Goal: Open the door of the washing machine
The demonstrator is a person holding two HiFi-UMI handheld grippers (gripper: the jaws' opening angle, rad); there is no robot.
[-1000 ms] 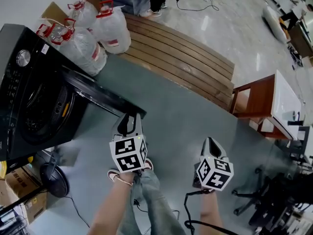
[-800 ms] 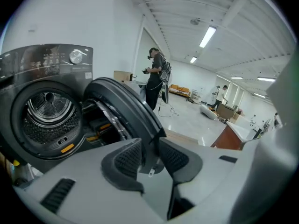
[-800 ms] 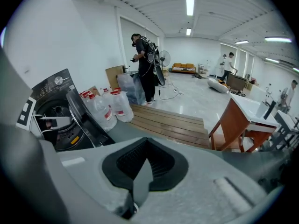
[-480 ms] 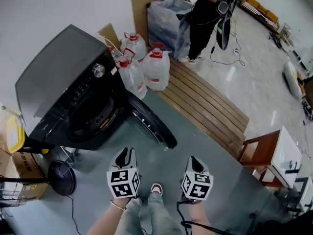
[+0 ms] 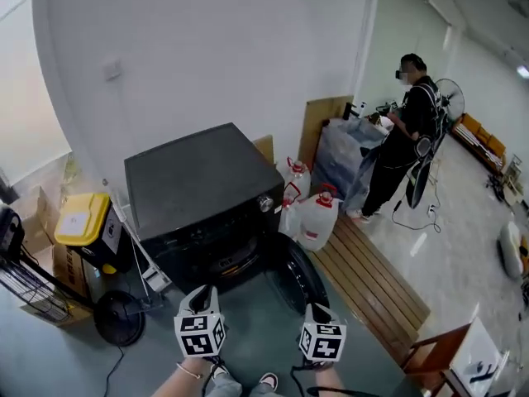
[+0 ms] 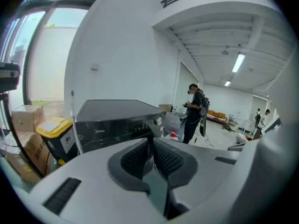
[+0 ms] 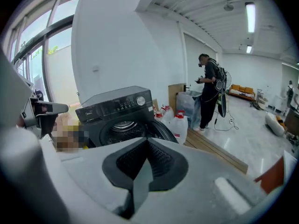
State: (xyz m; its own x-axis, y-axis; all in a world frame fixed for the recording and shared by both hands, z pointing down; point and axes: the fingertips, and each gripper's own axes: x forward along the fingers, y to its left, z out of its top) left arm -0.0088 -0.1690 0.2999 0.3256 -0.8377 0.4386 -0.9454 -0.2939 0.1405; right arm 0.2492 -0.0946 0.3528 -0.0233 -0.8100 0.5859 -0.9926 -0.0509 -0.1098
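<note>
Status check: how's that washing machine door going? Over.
Left gripper fingers closing, empty; right gripper shut, empty. Washing machine door stands open, neither gripper touching it. Water jugs beside it.

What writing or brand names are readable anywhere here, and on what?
"Midea", faint: front panel of the washing machine.
Print on its control panel: too small to read.
Label on the yellow-lidded bin: blurred.
Red labels on the water jugs: too small to read.

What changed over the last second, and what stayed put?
Both grippers drew back from the washing machine; the left gripper came away from the edge of the door, its fingers closing on nothing. The head view tilted up. The door stays open; the right gripper is shut, empty.
</note>
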